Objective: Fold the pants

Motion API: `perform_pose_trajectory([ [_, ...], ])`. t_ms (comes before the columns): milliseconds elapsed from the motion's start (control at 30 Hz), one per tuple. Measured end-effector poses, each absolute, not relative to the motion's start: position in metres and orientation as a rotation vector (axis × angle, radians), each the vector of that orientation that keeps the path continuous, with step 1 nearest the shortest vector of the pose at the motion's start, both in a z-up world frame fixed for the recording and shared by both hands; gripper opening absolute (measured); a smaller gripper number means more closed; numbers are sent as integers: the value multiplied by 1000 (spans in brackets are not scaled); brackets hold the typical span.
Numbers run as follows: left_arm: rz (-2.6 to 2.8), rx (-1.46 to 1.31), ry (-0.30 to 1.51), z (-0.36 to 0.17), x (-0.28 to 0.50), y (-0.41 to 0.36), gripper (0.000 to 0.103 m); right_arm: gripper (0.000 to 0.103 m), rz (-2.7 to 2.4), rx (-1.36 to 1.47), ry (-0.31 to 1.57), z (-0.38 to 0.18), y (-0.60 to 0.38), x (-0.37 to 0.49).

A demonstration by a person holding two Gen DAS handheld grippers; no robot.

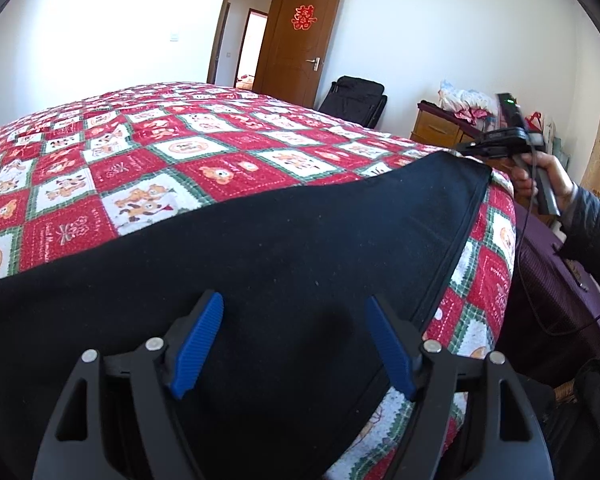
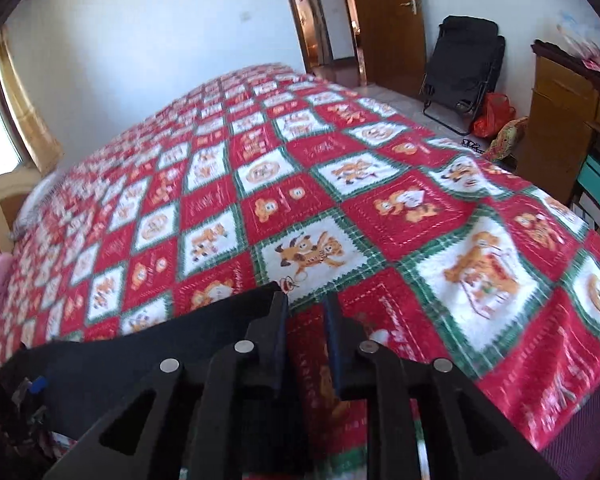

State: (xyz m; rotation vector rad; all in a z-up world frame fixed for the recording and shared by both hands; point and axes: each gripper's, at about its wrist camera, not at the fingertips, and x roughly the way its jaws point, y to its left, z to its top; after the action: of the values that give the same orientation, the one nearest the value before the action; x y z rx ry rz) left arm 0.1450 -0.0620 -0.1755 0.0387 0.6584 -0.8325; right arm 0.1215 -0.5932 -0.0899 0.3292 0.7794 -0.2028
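Patchwork bedspread (image 2: pixel 340 208) carries the black pants (image 1: pixel 260 260) along its near edge, long axis left to right; left gripper (image 1: pixel 296 344) hovers wide open, empty, over mid-cloth; right gripper (image 2: pixel 306 340), narrowly parted, grips nothing (pants corner just left, nearer it).

Right gripper (image 2: pixel 306 312) jaws slightly apart, nothing between; black pants (image 2: pixel 148 344) corner beside left jaw, on quilted bed (image 2: pixel 340 200).

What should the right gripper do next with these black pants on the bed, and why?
Probably shift the right gripper sideways onto the black pants corner and close. Its jaws stand slightly apart over the bare quilt, the corner just beside one finger; the left gripper hangs open above the cloth.
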Motion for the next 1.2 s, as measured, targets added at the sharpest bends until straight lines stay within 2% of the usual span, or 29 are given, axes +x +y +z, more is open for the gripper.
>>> perform_pose_trajectory([
  [200, -829, 22, 655, -176, 143, -60, 77, 19, -148, 362, 721, -72, -561, 73],
  [333, -823, 41, 654, -176, 142, -62, 77, 21, -61, 238, 788, -81, -510, 76],
  [367, -823, 46, 654, -176, 142, -62, 77, 30, -56, 162, 801, -83, -494, 80],
  [400, -823, 43, 655, -176, 141, -61, 77, 44, -48, 89, 822, -87, -480, 85],
  [433, -820, 35, 656, -175, 141, -60, 77, 47, -35, 45, 840, -91, -470, 86],
  [767, -821, -29, 663, -174, 141, -51, 77, 47, 124, -536, 923, -138, -351, 78],
  [967, -833, -41, 661, -176, 141, -50, 77, 47, 115, -685, 889, -149, -337, 83],
  [1033, -840, -53, 661, -176, 142, -48, 77, 43, 112, -734, 874, -155, -332, 84],
  [1067, -843, -61, 663, -176, 142, -47, 77, 26, 121, -750, 862, -156, -330, 83],
  [1100, -843, -67, 664, -175, 143, -46, 77, 3, 122, -753, 855, -156, -330, 83],
  [1200, -836, -85, 670, -174, 142, -43, 77, 2, 119, -751, 815, -147, -328, 76],
])
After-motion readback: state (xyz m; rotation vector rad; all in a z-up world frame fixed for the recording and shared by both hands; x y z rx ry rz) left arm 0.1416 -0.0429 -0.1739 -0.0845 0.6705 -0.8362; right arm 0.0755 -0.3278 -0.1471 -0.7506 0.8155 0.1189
